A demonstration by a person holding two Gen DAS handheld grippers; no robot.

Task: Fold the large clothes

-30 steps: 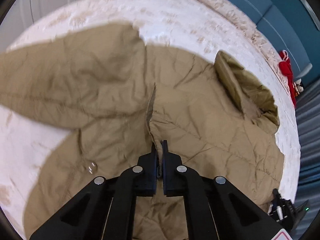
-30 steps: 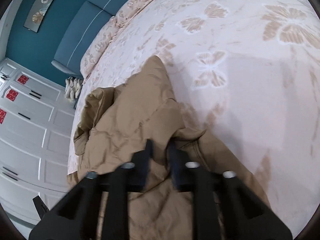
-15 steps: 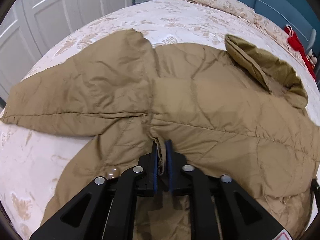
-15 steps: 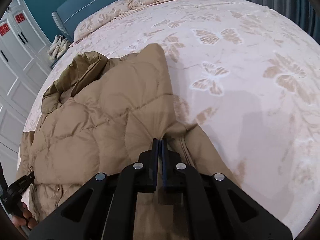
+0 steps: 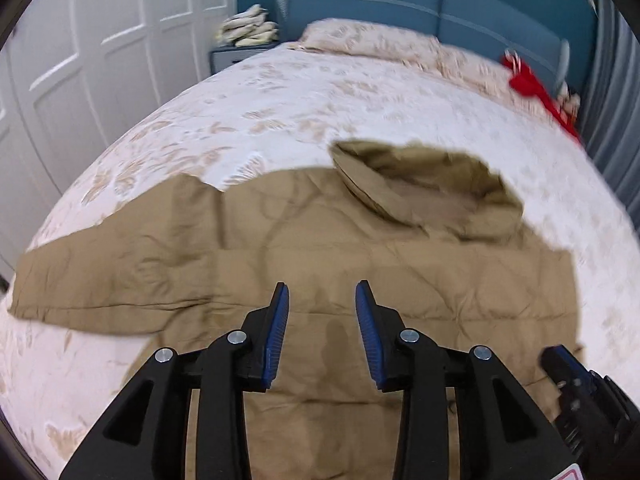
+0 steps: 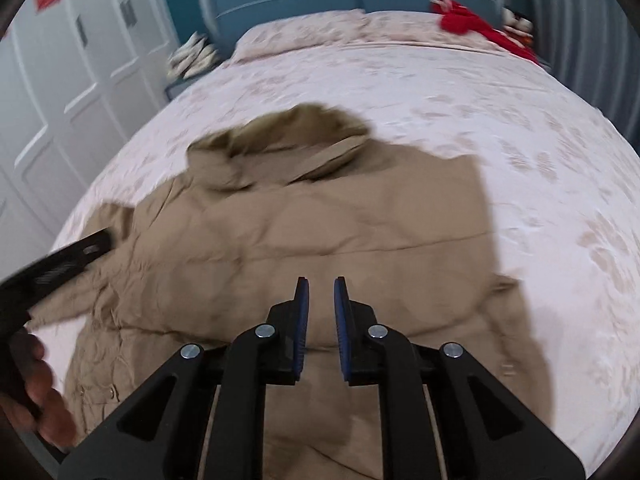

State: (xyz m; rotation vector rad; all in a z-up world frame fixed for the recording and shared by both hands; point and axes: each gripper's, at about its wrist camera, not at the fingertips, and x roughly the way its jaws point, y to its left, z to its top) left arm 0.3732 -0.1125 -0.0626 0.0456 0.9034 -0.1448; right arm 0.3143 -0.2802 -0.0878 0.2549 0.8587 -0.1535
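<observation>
Tan quilted hooded jacket (image 5: 360, 272) lies released on the bed; my left gripper (image 5: 322, 304) and right gripper (image 6: 320, 296) have just been opening, empty, so next I regrasp the left sleeve (image 5: 112, 276).

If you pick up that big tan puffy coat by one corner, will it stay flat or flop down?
The tan quilted coat would probably flop and hang; its sleeve lies limp and wrinkled. It looks puffy, so likely light for its size.

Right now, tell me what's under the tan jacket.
The tan jacket lies spread on the floral bedspread, which shows all around it. Whatever else might be beneath the jacket is covered and cannot be seen.
</observation>
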